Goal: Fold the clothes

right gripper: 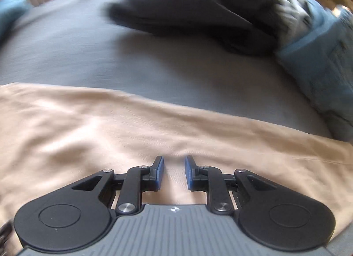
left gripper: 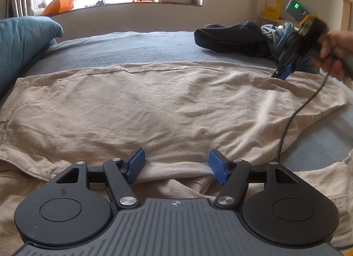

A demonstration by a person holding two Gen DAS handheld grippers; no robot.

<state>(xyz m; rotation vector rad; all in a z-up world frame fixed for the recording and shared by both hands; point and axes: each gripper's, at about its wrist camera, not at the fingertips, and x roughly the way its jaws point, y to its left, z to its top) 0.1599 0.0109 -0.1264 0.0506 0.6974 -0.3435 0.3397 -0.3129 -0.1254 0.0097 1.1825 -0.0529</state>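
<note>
My left gripper (left gripper: 175,165) and right gripper (right gripper: 173,173) both gape apart over the wrinkled beige cotton trousers (left gripper: 154,106) on the grey-blue bed (left gripper: 132,46).

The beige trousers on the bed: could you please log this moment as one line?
beige trousers spread flat on bed | left gripper open at near edge | right gripper open over far side | unfolded pile behind

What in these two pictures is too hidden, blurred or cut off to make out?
- Dark clothes pile, right wrist view: smeared by motion blur, so the garments cannot be told apart.
- Beige trousers, left wrist view: the near part is hidden under the left gripper, and the picture's edges cut off the trousers.
- Right gripper, left wrist view: blurred, fingers unclear there.
- Yellow box, left wrist view: print too small to read.
</note>
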